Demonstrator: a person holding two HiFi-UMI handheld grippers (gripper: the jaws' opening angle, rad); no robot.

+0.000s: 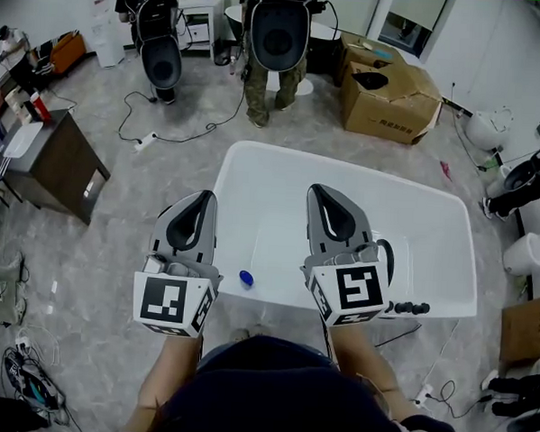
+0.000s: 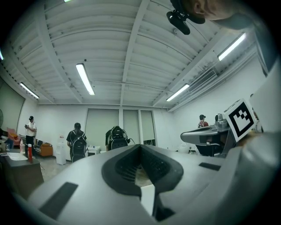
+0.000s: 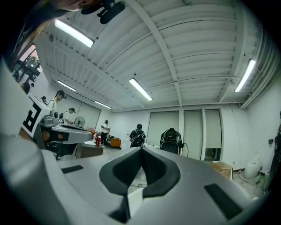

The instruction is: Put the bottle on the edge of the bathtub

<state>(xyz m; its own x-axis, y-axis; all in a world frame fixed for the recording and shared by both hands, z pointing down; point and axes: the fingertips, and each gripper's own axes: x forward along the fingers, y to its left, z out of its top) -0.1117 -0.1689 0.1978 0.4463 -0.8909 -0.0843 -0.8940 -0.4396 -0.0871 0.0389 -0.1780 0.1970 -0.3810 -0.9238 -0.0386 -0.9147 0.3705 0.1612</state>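
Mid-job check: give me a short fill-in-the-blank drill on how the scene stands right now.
The bottle shows a ___ top from above. It sits on the near ___ of the bathtub. The left hand-held gripper and right hand-held gripper both have their jaws ___, with nothing between them.
Missing words: blue; edge; shut.

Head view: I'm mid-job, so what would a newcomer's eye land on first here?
The big white bathtub fills the middle of the view. The left hand-held gripper and right hand-held gripper are held at its near side, both shut and empty. Between them a small blue thing, possibly the bottle seen from above, sits on the near edge.
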